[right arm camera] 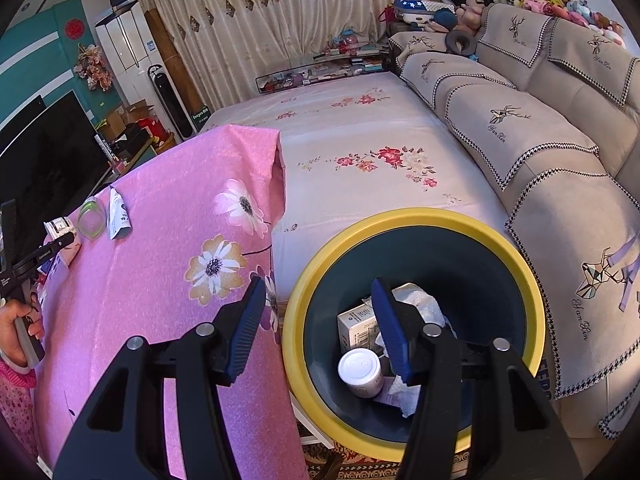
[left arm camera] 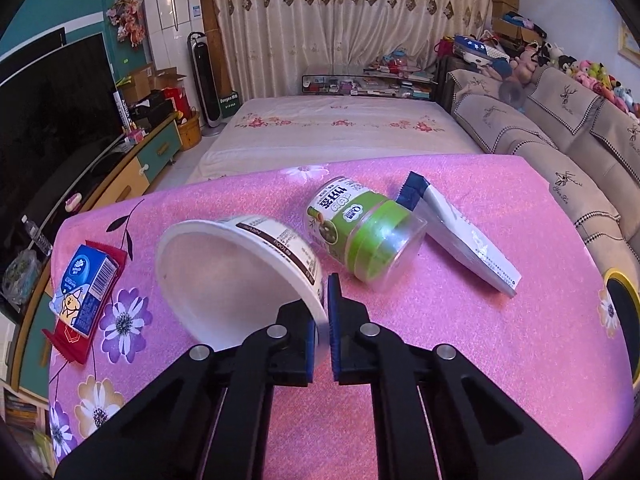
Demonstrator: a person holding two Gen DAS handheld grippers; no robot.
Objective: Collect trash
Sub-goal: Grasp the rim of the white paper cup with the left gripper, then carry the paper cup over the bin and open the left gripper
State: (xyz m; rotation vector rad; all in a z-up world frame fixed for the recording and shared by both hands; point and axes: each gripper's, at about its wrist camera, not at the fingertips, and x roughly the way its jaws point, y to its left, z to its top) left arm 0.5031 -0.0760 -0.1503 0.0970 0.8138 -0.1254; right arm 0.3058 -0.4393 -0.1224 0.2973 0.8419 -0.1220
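A white paper bowl (left arm camera: 240, 272) lies on its side on the pink flowered table cover (left arm camera: 460, 340). My left gripper (left arm camera: 322, 320) is shut on the bowl's near rim, which sits between the blue pads. Just beyond lie a green-lidded jar (left arm camera: 360, 232) on its side and a white and blue pouch (left arm camera: 460, 236). A blue milk carton (left arm camera: 84, 284) rests on a red wrapper (left arm camera: 68, 344) at the left. My right gripper (right arm camera: 318, 288) stands open and holds nothing, over the left rim of the yellow-rimmed bin (right arm camera: 400, 220).
The bin holds a white bottle (right arm camera: 360, 368), a small box (right arm camera: 356, 324) and crumpled tissue (right arm camera: 420, 300). A bed (right arm camera: 360, 140) lies behind the table, a sofa (right arm camera: 560, 152) to the right, a TV (left arm camera: 52, 112) to the left. A person's hand (right arm camera: 16, 320) grips the left tool.
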